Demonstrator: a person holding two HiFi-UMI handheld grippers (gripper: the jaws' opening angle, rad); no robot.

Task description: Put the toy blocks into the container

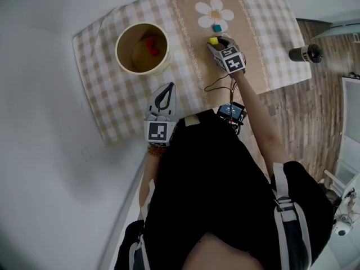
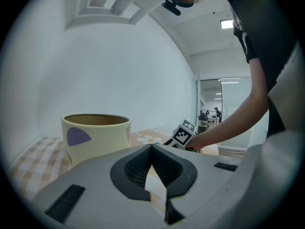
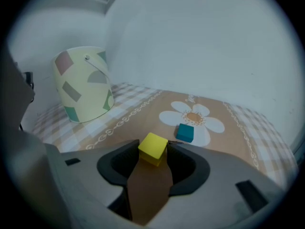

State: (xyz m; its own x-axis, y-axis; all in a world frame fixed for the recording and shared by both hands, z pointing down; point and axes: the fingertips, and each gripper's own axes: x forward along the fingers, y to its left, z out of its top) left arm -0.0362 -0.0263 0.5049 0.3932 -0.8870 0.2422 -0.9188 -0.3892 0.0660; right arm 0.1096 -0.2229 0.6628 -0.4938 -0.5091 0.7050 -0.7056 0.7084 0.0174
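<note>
The cream container (image 1: 121,38) stands on the checked cloth (image 1: 101,44) with a red block (image 1: 152,46) inside; in the right gripper view the container (image 3: 83,85) is at the far left. A yellow block (image 1: 213,40) (image 3: 153,147) rests on the cloth between the fingertips of my right gripper (image 1: 217,41) (image 3: 153,152), whose jaws stand wide beside it. A teal block (image 1: 216,27) (image 3: 185,132) lies just beyond, on the daisy print. My left gripper (image 1: 168,86) (image 2: 152,146) hovers near the table's front edge, shut and empty, facing the container (image 2: 95,135).
The table runs along a white wall. A dark bottle (image 1: 306,53) stands on the wooden floor past the table's right end. A cable and a small black device (image 1: 232,111) hang by my right forearm.
</note>
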